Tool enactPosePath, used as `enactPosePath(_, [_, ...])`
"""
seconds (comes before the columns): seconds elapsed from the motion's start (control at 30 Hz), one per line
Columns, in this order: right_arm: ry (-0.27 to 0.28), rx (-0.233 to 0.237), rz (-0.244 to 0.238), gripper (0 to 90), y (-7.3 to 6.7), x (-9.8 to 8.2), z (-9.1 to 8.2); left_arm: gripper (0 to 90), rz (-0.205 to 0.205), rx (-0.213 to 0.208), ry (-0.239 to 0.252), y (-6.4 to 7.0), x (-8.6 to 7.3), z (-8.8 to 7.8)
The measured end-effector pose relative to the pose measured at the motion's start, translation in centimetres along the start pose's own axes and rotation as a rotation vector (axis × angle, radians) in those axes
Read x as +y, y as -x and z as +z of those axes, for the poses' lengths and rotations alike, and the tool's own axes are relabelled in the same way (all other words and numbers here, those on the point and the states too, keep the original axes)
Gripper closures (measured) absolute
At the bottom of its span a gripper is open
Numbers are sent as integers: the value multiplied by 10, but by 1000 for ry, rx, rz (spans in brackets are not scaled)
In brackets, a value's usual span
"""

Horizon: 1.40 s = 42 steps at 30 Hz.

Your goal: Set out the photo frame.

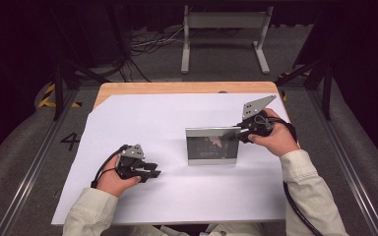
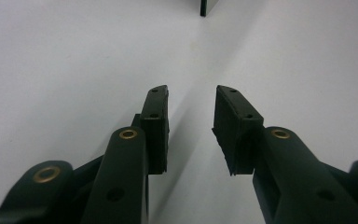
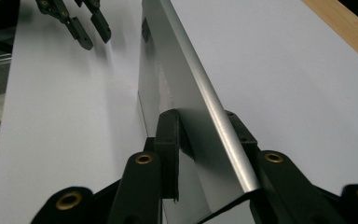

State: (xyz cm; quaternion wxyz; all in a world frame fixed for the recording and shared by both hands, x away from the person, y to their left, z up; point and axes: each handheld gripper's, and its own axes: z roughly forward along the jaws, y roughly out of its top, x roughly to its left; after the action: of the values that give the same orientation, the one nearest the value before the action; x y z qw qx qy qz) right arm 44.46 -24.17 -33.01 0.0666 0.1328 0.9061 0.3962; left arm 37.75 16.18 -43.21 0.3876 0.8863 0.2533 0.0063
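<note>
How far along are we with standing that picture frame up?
The picture frame already stands upright on the white sheet. The right tool straddles its top right corner. The left tool waits open and empty. Left to do: pull the right tool clear.

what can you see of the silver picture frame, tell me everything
The picture frame is a flat rectangle with a brushed silver, metal-looking border around a dark glossy pane. It stands upright on its long edge on the white sheet, near the table's middle. The right tongs straddle its upper right corner, one jaw on each face; whether the pads press it is unclear. The left tongs rest apart from it.
</note>
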Motion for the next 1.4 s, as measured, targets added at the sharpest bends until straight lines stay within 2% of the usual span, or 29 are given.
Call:
enactPosePath(0.23, [-7, -5, 22, 684, 2, -6, 0, 660, -2, -3, -3, 0, 1, 1])
enactPosePath(0.33, [7, -10, 31, 680, 3, -10, -1, 660, -5, -2, -2, 0, 1, 1])
enactPosePath(0.73, [16, -25, 46, 661, 1, -10, -1, 643, 3, 8, 3, 0, 2, -1])
enactPosePath(0.87, [40, -20, 75, 601, -1, -10, -3, 636, -5, 8, 5, -1, 1, -1])
enactPosePath(1.1, [56, -41, 68, 485, -5, -10, -8, 624, 2, 8, 8, -1, 3, -2])
enactPosePath(1.4, [68, -65, 62, 435, -10, -12, -22, 619, 6, 16, 14, -1, 1, -5])
